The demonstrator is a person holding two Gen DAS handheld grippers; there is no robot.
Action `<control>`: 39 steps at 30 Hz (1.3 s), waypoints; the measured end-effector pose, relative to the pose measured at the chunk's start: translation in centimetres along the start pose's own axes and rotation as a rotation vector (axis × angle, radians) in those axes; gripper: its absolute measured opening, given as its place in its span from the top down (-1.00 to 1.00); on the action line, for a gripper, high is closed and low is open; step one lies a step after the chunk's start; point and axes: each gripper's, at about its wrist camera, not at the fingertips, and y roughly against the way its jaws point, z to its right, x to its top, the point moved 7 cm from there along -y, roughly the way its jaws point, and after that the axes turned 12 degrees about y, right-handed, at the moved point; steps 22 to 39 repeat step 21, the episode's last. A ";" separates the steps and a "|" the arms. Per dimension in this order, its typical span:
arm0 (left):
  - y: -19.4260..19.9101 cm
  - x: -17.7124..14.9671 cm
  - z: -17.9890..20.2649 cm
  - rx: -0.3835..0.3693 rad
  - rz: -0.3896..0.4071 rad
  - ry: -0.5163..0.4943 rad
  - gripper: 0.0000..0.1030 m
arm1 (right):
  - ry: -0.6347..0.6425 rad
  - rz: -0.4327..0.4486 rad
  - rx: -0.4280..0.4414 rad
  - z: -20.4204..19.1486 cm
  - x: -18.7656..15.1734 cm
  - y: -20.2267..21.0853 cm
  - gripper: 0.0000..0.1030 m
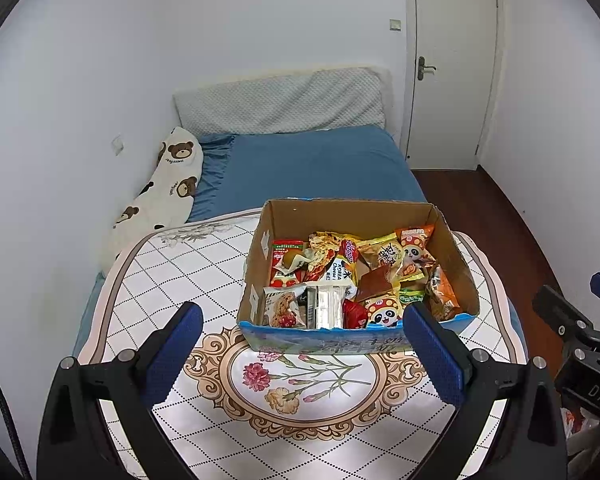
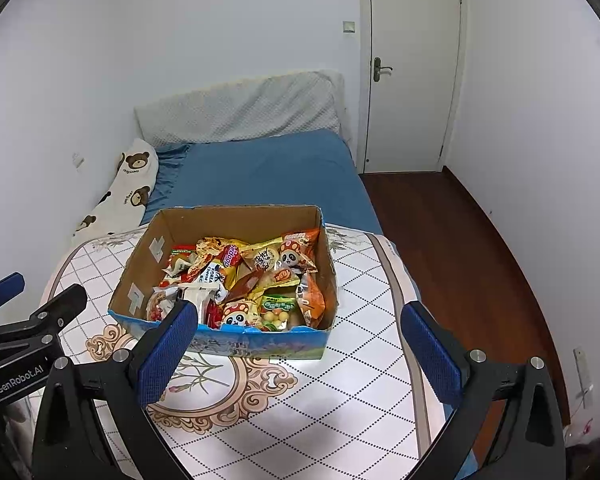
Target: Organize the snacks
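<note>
An open cardboard box (image 1: 456,264) with a blue printed front stands on a round table; it also shows in the right wrist view (image 2: 140,264). It holds several snack packets (image 1: 352,280), among them a panda-print bag (image 2: 236,314) and an orange bag (image 2: 310,300). My left gripper (image 1: 302,320) is open and empty, held just in front of the box. My right gripper (image 2: 300,322) is open and empty, in front of the box's right half. Each gripper shows at the edge of the other's view.
The table (image 1: 172,280) has a white checked cloth with a flower medallion (image 1: 300,380). Behind it is a bed with a blue sheet (image 1: 316,168), a bear-print pillow (image 1: 168,188) and a grey headboard cushion. A white door (image 2: 414,68) and wooden floor (image 2: 440,232) lie to the right.
</note>
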 end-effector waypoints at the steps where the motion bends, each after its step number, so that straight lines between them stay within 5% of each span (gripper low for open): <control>1: 0.0 0.0 0.0 0.000 -0.001 -0.001 -0.99 | 0.002 0.000 -0.001 0.0 0.0 0.0 -1.00; 39: -0.5 -0.1 0.2 -0.013 0.001 -0.020 -0.99 | 0.000 -0.004 -0.004 0.0 0.0 -0.2 -1.00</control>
